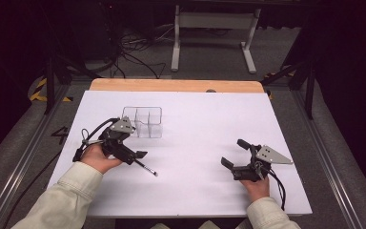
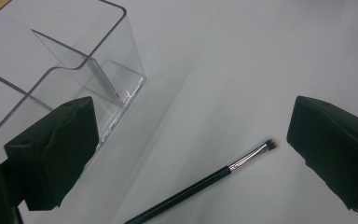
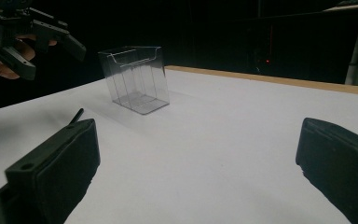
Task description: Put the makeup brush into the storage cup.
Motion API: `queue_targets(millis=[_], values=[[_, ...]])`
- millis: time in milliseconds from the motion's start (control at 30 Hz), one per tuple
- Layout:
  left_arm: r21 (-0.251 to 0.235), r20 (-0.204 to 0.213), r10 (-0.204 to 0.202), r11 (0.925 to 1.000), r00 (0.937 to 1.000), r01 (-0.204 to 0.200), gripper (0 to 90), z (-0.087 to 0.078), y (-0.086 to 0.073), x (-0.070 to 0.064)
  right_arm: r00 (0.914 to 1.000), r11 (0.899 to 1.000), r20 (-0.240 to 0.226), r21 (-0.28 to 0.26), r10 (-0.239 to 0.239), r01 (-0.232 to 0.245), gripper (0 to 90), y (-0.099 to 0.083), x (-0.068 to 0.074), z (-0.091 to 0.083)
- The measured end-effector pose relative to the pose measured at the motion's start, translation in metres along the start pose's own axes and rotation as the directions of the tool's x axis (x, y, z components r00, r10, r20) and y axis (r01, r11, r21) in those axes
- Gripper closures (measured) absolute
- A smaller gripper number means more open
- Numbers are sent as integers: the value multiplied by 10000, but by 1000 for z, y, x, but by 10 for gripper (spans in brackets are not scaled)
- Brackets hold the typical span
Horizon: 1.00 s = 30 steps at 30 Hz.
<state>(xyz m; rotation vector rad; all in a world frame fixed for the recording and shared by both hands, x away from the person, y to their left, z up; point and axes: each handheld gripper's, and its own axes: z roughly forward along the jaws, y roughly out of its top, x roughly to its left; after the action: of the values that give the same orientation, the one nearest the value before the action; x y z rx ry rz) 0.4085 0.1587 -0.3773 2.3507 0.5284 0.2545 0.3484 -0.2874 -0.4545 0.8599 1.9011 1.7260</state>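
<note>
Brush lying on a white desk between open grippers

Brush (image 1: pixel 146 167), thin and black with a silver collar, lies flat on the white desk (image 1: pixel 205 124), near the left side. The left gripper (image 1: pixel 140 155) hovers just above its handle, fingers spread wide and holding nothing. A clear plastic organizer (image 1: pixel 143 121) stands just beyond, farther from the person. The right gripper (image 1: pixel 234 152) rests well apart on the right, fingers also spread and empty.

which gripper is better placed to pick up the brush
Left. The left gripper hangs open right over the brush, beside the clear box. The right gripper, also open, sits far across the table.
</note>
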Motion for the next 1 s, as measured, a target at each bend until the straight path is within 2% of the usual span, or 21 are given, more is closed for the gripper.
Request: queue_targets(millis=[167,467,533,600,767,833,1000], values=[[719,117,115,9973,9999,-123,41,1,5,2,10000,10000,1,7,-7,7,1,0,0,0],[1433,194,431,9886,9989,-454,67,6,12,1,10000,10000,1,15,14,-14,1,0,0,0],[1812,244,683,9808,9974,-716,89,10,14,-1,10000,10000,51,48,-4,4,1,0,0,0],[1976,321,841,9763,9959,-888,89,13,14,-1,10000,10000,48,49,25,-25,1,0,0,0],[2179,487,781,9721,9958,-870,90,19,12,2,10000,10000,52,58,48,-49,1,0,0,0],[2429,644,809,9655,9946,-942,97,22,10,2,10000,10000,58,70,48,-48,1,0,0,0],[2630,1004,804,9591,9917,-1044,127,27,6,0,10000,10000,36,75,63,-64,1,0,0,0]])
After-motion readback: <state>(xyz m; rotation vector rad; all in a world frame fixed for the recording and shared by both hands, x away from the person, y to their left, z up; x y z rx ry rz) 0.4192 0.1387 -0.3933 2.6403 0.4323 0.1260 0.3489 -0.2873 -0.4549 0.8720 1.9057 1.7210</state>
